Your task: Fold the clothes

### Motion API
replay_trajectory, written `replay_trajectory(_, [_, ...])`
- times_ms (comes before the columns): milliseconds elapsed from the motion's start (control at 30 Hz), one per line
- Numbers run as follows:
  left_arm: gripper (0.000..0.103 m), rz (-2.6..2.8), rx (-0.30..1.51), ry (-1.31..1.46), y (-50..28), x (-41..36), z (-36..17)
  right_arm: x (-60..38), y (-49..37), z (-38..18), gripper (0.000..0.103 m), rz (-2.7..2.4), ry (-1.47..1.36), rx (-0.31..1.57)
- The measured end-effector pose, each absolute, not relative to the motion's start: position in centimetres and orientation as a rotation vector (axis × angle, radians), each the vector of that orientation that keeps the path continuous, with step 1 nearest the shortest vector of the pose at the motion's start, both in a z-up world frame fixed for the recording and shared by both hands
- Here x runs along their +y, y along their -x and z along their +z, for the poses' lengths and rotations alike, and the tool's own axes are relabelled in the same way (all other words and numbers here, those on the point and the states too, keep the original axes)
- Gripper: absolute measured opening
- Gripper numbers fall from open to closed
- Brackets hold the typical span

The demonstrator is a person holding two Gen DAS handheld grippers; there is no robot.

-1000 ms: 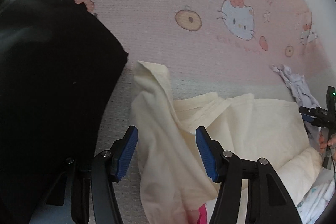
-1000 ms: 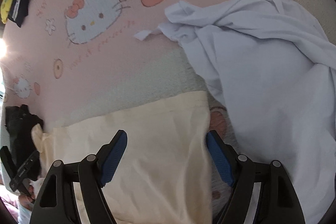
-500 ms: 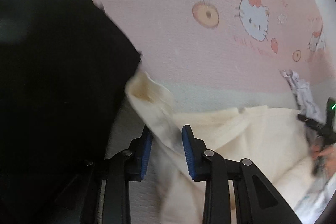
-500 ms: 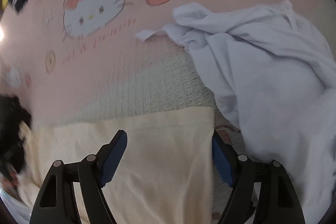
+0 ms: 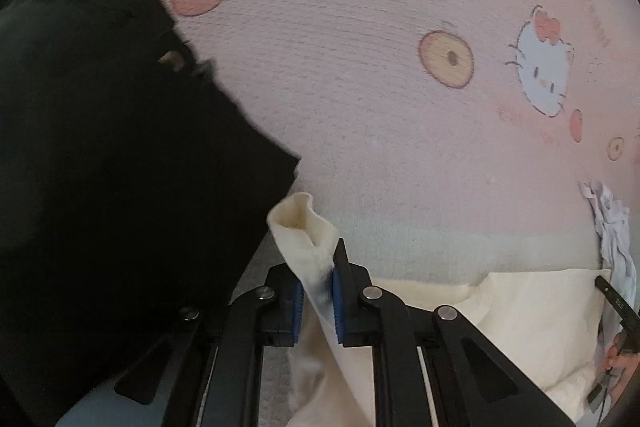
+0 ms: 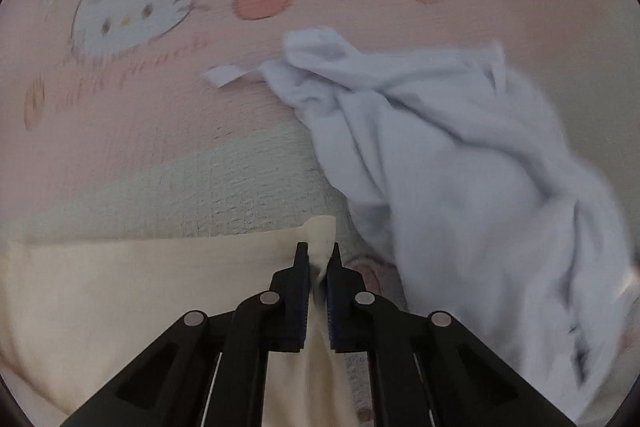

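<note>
**Both grippers pinched on the cream garment, ready to lift**

Pink cartoon-cat bedspread (image 5: 360, 47) fills the background; clothes lie scattered on it.

Left wrist view: left gripper (image 5: 317, 291) clamped on a bunched edge of the cream garment (image 5: 532, 311), probably a sleeve or shoulder. The cloth stands up past the fingertips in a soft open curl. Rest of the garment spreads flat toward lower right. Black garment (image 5: 100, 167) lies just beside the grip, on the left, nearly touching the curl. At far right edge, part of the other tool and a hand, small and unclear.

Right wrist view: right gripper (image 6: 318, 279) closed on the cream garment (image 6: 120, 287) at its upper right corner, fabric puckered between the pads. Body of it extends left. White garment (image 6: 460, 167) crumpled just to the right, close to the corner.

Handling, as judged: light, limp knit; it will sag and drape between the two holds, so corners and seams are the places to pinch. Thin grip could slip if tugged.
</note>
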State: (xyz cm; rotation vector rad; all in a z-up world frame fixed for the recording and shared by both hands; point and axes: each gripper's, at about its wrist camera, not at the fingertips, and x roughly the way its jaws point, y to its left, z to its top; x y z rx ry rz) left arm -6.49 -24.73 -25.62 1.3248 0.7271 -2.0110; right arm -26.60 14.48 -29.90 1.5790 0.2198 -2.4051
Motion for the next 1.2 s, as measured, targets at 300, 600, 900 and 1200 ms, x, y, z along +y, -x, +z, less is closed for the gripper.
replay_trajectory(300, [0.009,-1.879,0.768,-1.279,8.1,-26.9,-24.8,14.6,26.2,-29.3,0.004,-2.45,-1.581,0.43])
replay_trajectory(600, [0.035,-2.166,0.892,-1.24,7.4,-26.4,-19.2,12.8,23.8,-25.7,0.06,-2.468,-1.417,0.267])
replay_trajectory(900, [0.07,-2.246,0.601,-1.427,6.0,-22.3,-22.0,10.4,22.8,-26.6,0.065,-2.389,-1.44,0.292])
replay_trajectory(1200, [0.049,-2.214,0.299,-1.469,5.9,-20.2,-25.3,12.0,23.6,-29.3,0.065,-2.306,-1.537,0.35])
